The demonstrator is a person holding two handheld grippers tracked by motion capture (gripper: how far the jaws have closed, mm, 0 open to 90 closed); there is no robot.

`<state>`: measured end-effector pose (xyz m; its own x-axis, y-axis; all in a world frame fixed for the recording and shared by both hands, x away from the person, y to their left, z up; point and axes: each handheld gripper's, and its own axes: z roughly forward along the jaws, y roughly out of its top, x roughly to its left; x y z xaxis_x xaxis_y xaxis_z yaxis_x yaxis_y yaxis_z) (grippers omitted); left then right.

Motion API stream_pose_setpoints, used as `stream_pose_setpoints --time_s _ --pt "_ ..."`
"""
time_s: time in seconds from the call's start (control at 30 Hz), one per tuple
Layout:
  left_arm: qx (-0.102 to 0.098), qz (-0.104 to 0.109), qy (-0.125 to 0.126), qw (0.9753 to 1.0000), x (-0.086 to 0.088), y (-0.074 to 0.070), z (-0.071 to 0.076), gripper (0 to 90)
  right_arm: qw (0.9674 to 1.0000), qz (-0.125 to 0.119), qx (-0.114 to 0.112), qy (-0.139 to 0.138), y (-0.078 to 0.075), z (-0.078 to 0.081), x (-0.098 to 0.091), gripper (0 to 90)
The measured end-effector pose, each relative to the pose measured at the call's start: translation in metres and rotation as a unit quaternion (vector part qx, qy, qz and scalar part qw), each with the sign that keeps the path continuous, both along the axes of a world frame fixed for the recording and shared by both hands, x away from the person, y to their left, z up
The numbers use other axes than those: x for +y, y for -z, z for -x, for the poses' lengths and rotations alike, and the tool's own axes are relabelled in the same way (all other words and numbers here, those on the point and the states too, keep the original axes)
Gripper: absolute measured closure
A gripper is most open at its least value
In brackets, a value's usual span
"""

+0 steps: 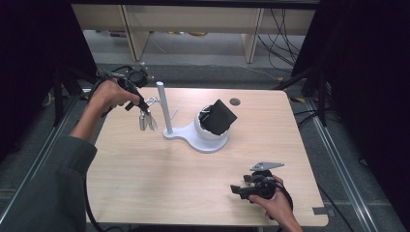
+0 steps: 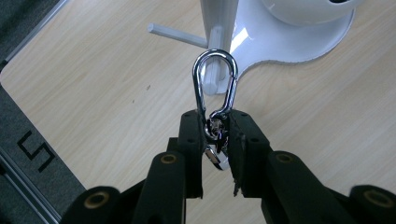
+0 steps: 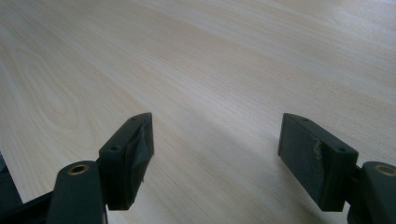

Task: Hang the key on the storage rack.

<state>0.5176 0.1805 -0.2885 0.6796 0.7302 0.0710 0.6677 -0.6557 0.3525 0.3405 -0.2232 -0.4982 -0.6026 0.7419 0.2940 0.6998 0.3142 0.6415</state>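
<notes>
Nearest the high camera, a grey sleeve (image 1: 46, 188) enters at the lower left, and the person's right hand (image 1: 278, 203) rests at the near right corner of the tabletop (image 1: 159, 179). That hand holds the right gripper (image 1: 237, 189) low over the wood, pointing toward the left edge. In the right gripper view its two black jaws stand wide apart with nothing between them; bare wood grain lies beneath.

Toward the far left corner, the left hand (image 1: 109, 94) holds the left gripper (image 1: 145, 107) above the tabletop. In the left gripper view its jaws are clamped on the lower end of a chrome carabiner (image 2: 215, 88), which carries small metal pieces (image 2: 217, 154) hanging between the pads. The carabiner's loop stands upright past the fingertips, directly in front of a short white peg (image 2: 212, 77) on the stand's post; whether loop and peg touch cannot be told. In the high view the carabiner (image 1: 151, 101) sits just left of the white post (image 1: 164, 108), with the metal pieces (image 1: 147, 121) hanging beneath it.

The white stand (image 1: 193, 137) occupies the far middle of the tabletop. Its round cup holds a black object (image 1: 218, 117), tilted. A small grey disc (image 1: 235, 101) is set in the wood near the far edge.
</notes>
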Motion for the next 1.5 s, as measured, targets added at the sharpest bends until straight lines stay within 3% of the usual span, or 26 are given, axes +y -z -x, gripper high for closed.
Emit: stream_pose_setpoints --time_s 0.13,0.23,0.3,0.6,0.63,0.67,0.77,0.8,0.83,0.87,0.93,1.13,1.17,1.23,1.4,1.5 --pt "0.002 0.0 0.003 1.0 -0.002 0.006 -0.002 75.2 1.0 0.003 -0.006 0.003 0.0 0.0 0.0 28.0" --pt "-0.001 -0.002 0.003 1.0 -0.004 0.007 -0.004 75.2 1.0 0.001 0.007 0.007 -0.001 0.001 0.001 28.0" --pt "-0.006 0.003 0.003 1.0 -0.005 0.007 -0.004 75.1 1.0 0.004 -0.002 0.0 0.0 0.0 0.001 27.9" --pt "-0.012 0.007 -0.002 0.9999 -0.006 0.02 -0.007 74.9 1.0 -0.003 0.008 0.005 0.0 0.001 0.001 27.9" --pt "-0.012 0.007 -0.002 0.9999 -0.006 0.02 -0.007 74.7 1.0 0.002 0.001 0.001 0.0 0.0 0.001 27.9" --pt "-0.013 0.003 0.002 0.9999 -0.005 0.021 -0.007 76.9 0.9999 0.001 0.009 0.007 -0.001 0.001 0.001 27.9" --pt "-0.019 0.017 -0.007 0.9997 -0.003 0.019 -0.005 76.7 1.0 -0.004 0.004 -0.002 0.001 0.0 0.001 27.9" --pt "-0.021 0.017 -0.007 0.9996 -0.003 0.018 -0.004 76.5 1.0 -0.003 0.0 -0.002 0.001 -0.001 0.001 27.9" --pt "-0.021 0.017 -0.005 0.9996 -0.003 0.017 -0.003 76.2 0.9998 -0.005 0.017 0.007 0.0 0.002 0.002 27.9" --pt "-0.017 0.016 -0.003 0.9997 -0.002 0.017 -0.002 75.6 1.0 0.002 0.004 -0.001 0.0 0.0 0.001 27.9" --pt "-0.019 0.014 -0.001 0.9997 -0.001 0.016 0.0 74.7 0.9999 0.0 0.013 0.006 -0.001 0.001 0.002 27.9" --pt "-0.027 0.01 0.009 0.9995 0.002 0.017 0.004 72.7 1.0 0.004 -0.004 0.001 -0.001 0.0 0.0 27.9" --pt "-0.027 0.012 0.006 0.9995 0.005 0.019 0.005 72.2 1.0 -0.007 -0.001 -0.001 -0.001 0.0 0.0 27.9" --pt "-0.024 0.011 0.01 0.9996 0.007 0.021 0.007 71.4 1.0 0.001 -0.007 0.004 -0.002 0.0 -0.001 27.9" --pt "-0.027 0.012 0.02 0.9994 0.009 0.023 0.014 66.3 0.9999 -0.006 -0.009 -0.005 -0.001 -0.002 -0.002 27.9" --pt "-0.013 0.023 0.021 0.9994 0.008 0.025 0.024 63.9 0.9999 0.0 -0.01 -0.001 -0.002 -0.001 -0.002 28.0"
